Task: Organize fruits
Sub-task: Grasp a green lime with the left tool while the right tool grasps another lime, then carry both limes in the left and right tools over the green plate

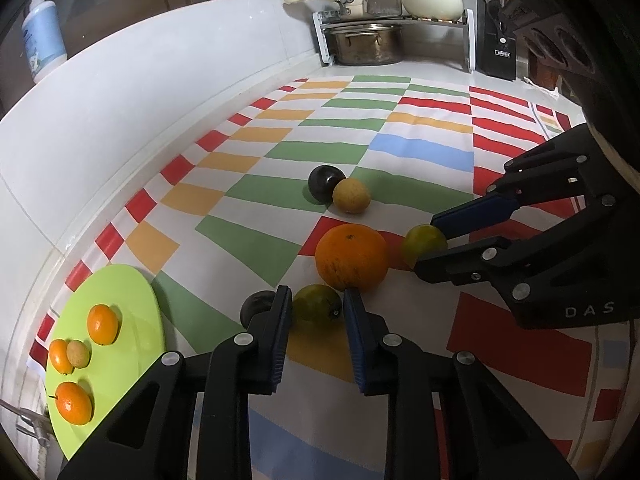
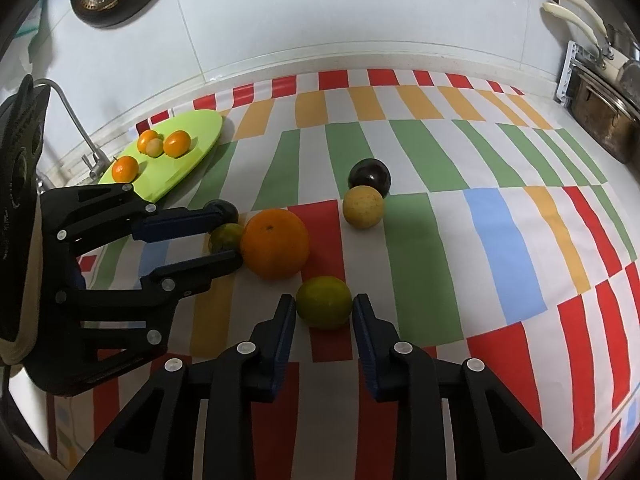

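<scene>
Left tongs (image 1: 317, 312) pinch a round dull-green citrus (image 1: 316, 312); right tongs (image 2: 324, 307) clamp a smoother green fruit (image 2: 324, 302); both beside the dimpled orange (image 2: 275, 243) on the counter's striped cloth (image 2: 500, 240).

Left gripper (image 1: 318, 312): a matte black plastic two-finger tool, each finger (image 1: 276, 344) a jointed linkage of flat, angular bars with triangular and slotted cut-outs. Round silver screw heads mark every pivot. The inner face of each fingertip carries a dark blue ribbed pad.

Right gripper (image 2: 324, 312): of identical build, with black linkages, silver pivot screws and blue ribbed pads on the fingers (image 2: 370, 344). Seen from the left wrist camera, its body bears pale lettering, of which "DAS" is legible before the frame edge. A cream-coloured band edges the black housing behind each tool; what it is cannot be determined.
</scene>
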Available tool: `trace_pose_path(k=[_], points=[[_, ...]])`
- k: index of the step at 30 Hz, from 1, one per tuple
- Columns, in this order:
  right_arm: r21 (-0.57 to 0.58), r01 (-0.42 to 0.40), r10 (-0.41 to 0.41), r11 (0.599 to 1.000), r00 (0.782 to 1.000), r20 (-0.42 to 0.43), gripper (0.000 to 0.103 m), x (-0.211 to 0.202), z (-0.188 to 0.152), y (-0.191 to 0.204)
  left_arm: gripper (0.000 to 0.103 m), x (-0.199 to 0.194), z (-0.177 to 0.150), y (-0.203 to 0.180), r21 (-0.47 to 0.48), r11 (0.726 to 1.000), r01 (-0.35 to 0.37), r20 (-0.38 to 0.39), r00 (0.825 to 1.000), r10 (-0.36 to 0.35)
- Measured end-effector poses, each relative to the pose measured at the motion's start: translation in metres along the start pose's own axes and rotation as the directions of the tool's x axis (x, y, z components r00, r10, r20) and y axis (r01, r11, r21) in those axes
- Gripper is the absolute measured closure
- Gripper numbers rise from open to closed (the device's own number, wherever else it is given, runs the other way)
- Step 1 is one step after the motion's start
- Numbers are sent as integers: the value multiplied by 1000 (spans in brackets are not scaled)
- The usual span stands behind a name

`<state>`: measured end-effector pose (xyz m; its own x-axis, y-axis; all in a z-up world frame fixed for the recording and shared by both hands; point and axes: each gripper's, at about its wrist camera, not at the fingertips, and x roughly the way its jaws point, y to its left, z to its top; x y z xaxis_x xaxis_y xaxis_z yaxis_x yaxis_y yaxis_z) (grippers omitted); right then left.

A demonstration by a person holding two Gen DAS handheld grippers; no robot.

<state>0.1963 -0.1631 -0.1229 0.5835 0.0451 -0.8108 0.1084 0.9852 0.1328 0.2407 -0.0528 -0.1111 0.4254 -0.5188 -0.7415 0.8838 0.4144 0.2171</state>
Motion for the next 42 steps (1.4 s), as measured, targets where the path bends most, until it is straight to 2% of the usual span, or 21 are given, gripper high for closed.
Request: trace_pose_path(k=[6,14,23,31,37,42], points=[[3,-1,1,1000,1000,4,73,-2,0,0,78,0,0,-4,15,1000,-25,-1,1000,25],[-9,-15,15,1000,999,31,73,-10,3,2,78,-16,-1,3,-89,995,-42,7,999,43],[-46,-47,51,998,996,76,73,-24,6,10,78,-44,-3,6,-218,972,-86,24,995,94],[-115,-85,98,990,988,116,73,-39,12,23,78,-72,-8,9,-336,930,-150,35,985,172],[-164,-121,146,979,977,153,73,-50,18,35,78,-93,-16,13,-431,878,-211,37,967,251],[-199,-144,182,969,965,187,73,-58,24,44,78,-111,-21,16,-493,825,-276,26,943,332]])
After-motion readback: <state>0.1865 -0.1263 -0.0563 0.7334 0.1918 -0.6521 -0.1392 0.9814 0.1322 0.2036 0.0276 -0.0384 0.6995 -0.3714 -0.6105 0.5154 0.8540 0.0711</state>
